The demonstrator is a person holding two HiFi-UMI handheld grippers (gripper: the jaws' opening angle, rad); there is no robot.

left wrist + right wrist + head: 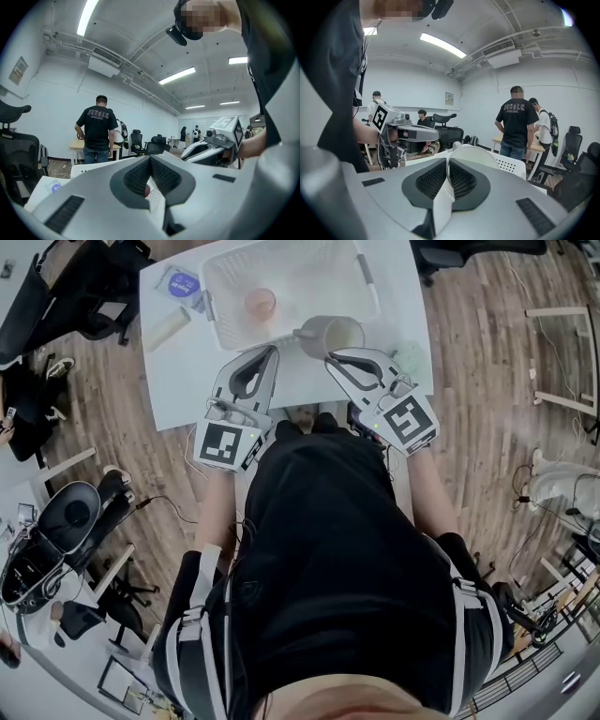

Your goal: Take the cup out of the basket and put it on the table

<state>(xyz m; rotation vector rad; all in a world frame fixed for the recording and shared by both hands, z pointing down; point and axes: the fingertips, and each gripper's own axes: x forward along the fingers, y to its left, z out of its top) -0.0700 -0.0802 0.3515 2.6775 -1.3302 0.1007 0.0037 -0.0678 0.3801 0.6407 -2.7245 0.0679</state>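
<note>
Beige round cup with side handle (334,335) looks light, stiff, maybe slippery. The right gripper (329,357) is pinched on its thin rim at the white perforated plastic basket's (309,282) near edge, a hold likely to swing. The left gripper (273,351) is closed on nothing.

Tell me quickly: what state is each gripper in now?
Left gripper: tongs shut, holding nothing.
Right gripper: tongs shut on the wall of the cup.
</note>
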